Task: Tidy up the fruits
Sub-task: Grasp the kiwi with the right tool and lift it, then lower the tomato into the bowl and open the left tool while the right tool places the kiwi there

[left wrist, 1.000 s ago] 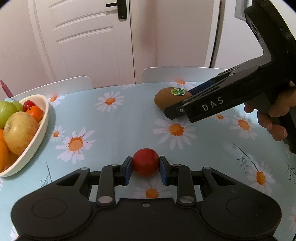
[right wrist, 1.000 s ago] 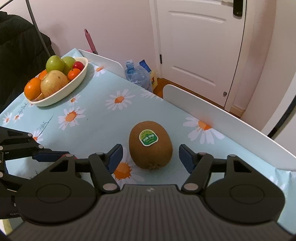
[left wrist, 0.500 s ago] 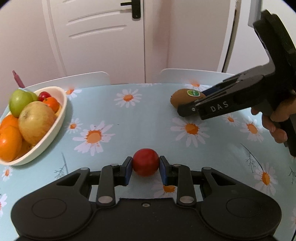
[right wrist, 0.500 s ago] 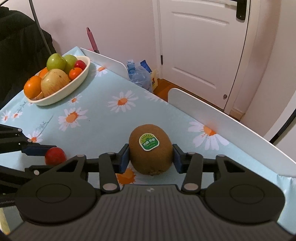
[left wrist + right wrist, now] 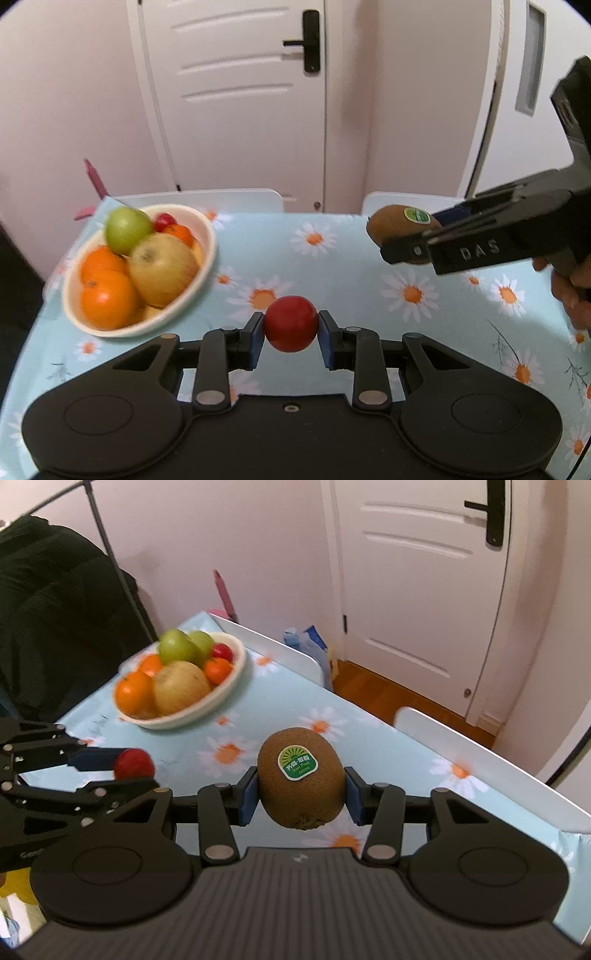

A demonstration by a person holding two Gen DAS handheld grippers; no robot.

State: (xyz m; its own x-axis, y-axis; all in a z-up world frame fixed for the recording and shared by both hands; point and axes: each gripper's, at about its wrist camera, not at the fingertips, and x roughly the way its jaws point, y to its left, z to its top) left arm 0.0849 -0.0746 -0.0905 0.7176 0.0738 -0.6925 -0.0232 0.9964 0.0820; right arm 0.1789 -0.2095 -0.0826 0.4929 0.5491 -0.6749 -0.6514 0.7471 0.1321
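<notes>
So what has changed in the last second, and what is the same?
The right tongs closed on the kiwi and lifted it off the table. The left tongs kept their grip on the red fruit and carried it nearer the bowl. The bowl's fruits are unchanged.

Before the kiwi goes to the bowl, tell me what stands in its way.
Nothing rests on the tablecloth between the kiwi in the right gripper and the bowl. The left gripper, shut on the red fruit, hangs near that line and may crowd it. The bowl is already heaped.
</notes>
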